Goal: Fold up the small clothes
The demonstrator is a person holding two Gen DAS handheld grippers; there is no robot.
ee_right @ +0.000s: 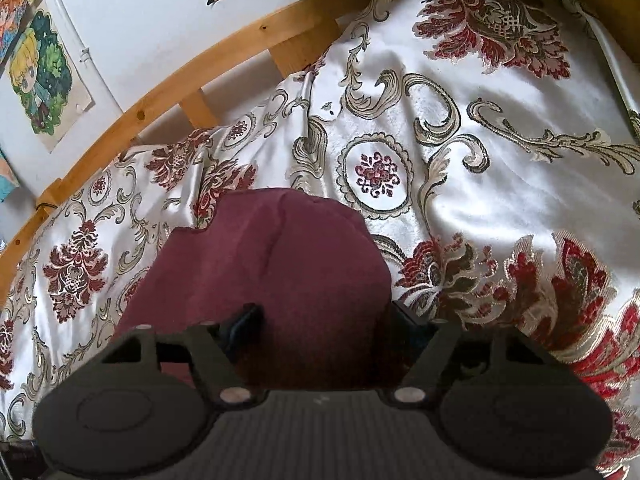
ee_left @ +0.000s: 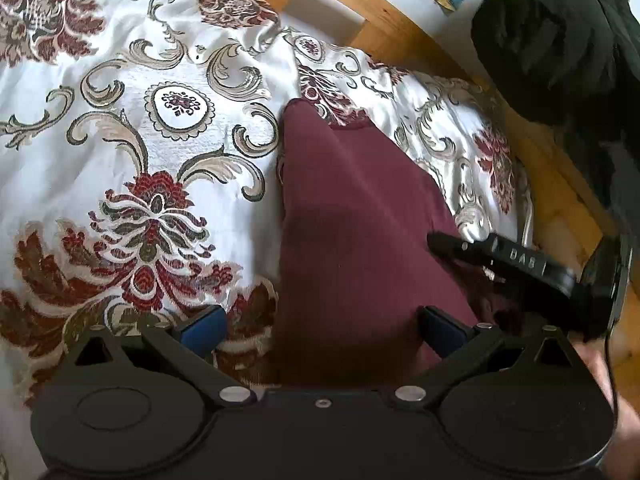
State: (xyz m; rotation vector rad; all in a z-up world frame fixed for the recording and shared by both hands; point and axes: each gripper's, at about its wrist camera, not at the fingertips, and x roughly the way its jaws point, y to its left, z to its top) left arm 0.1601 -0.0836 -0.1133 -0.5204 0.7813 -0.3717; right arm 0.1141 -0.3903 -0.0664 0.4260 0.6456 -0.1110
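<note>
Both tools spread, left tool (ee_left: 320, 330), right tool (ee_right: 326, 320), maroon garment (ee_left: 352, 216) lengthwise away.

1. Soft daylight fills both views; the satin bedspread (ee_right: 500, 184) shines bright, near glare on its white folds.
2. The maroon cloth (ee_left: 352, 216) darkens close to each camera, where a hand-held gripper casts shadow.
3. Fisheye bending curves the wooden rail (ee_right: 224, 60), and the corners go black.
4. The dark mass (ee_left: 560, 40) at upper right is underexposed, perhaps clothing.
5. Edges look slightly soft.
</note>
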